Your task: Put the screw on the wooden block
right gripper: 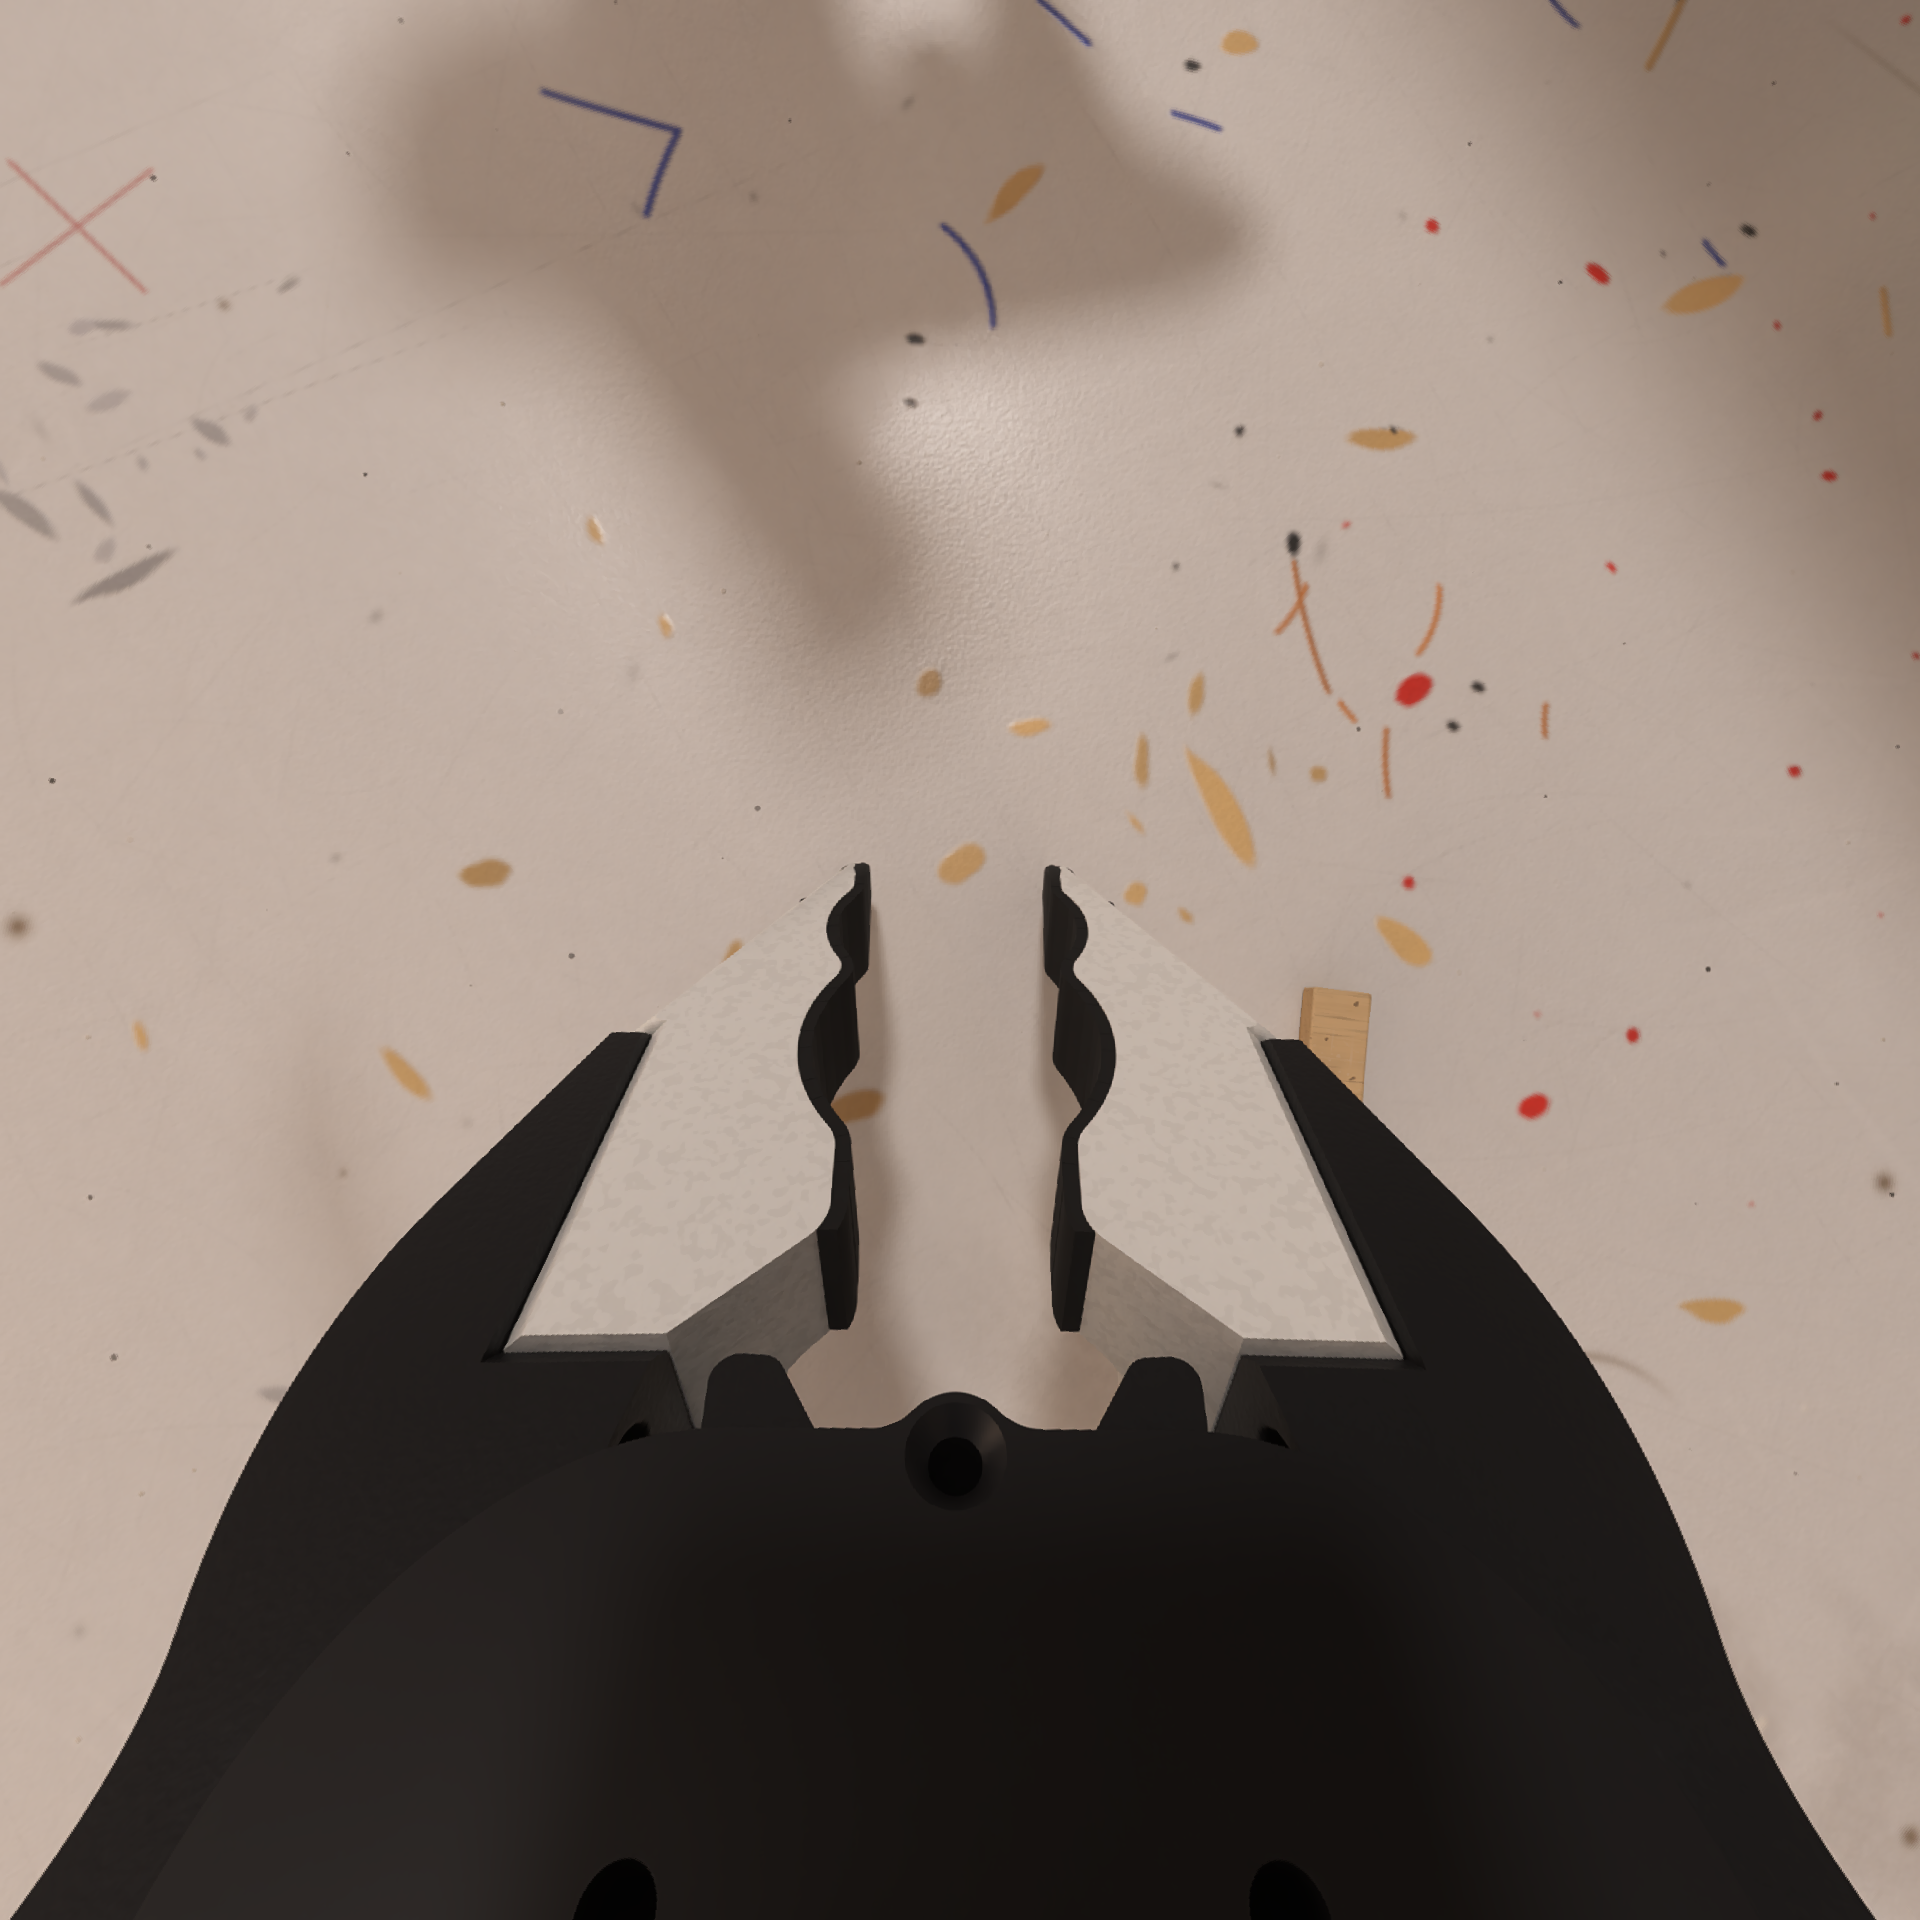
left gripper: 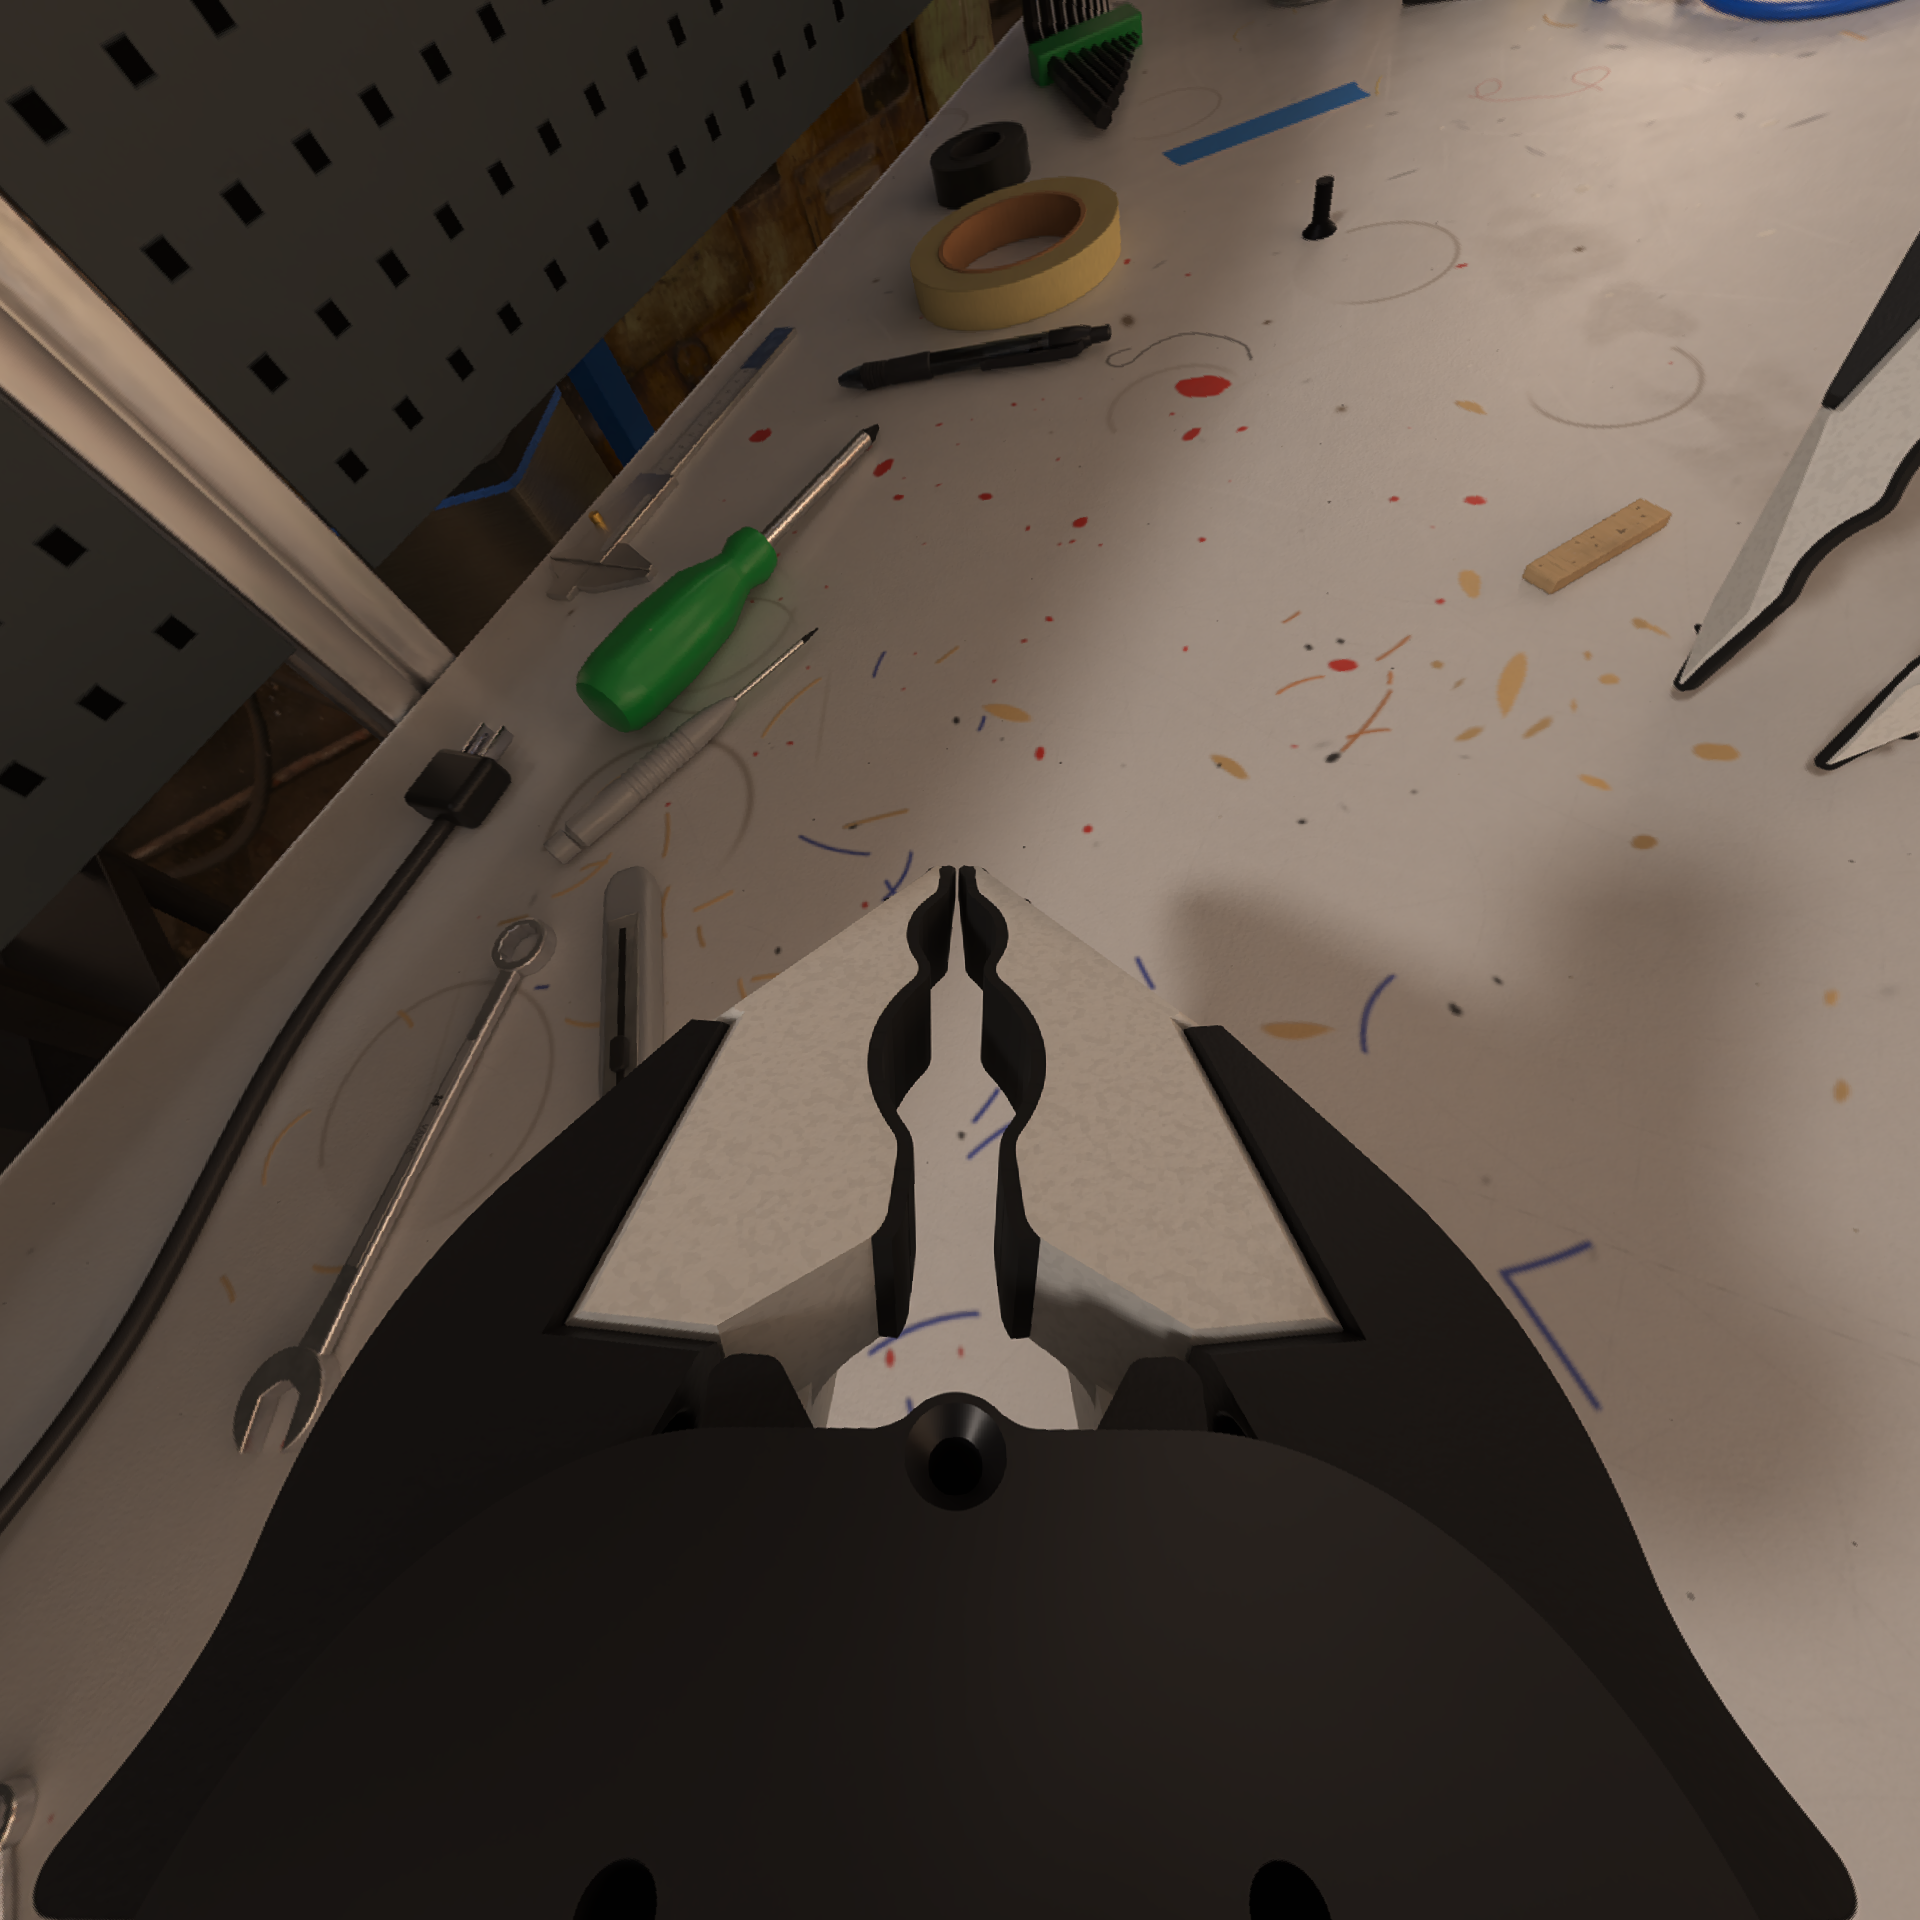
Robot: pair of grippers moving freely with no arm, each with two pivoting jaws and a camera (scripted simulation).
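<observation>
A small black screw stands head-down on the pale, paint-flecked bench at the far side. A flat wooden block lies right of centre, well short of the screw. My left gripper is shut and empty, hovering over bare bench far from both. My right gripper is open and empty above the bench; the wooden block peeks out beside its right finger. The right gripper's fingers also show at the right edge of the left wrist view, close to the block.
Along the bench's left edge lie a green screwdriver, masking tape roll, black tape roll, black pen, grey pen, utility knife, spanner and a cable with plug. A pegboard stands beyond the edge.
</observation>
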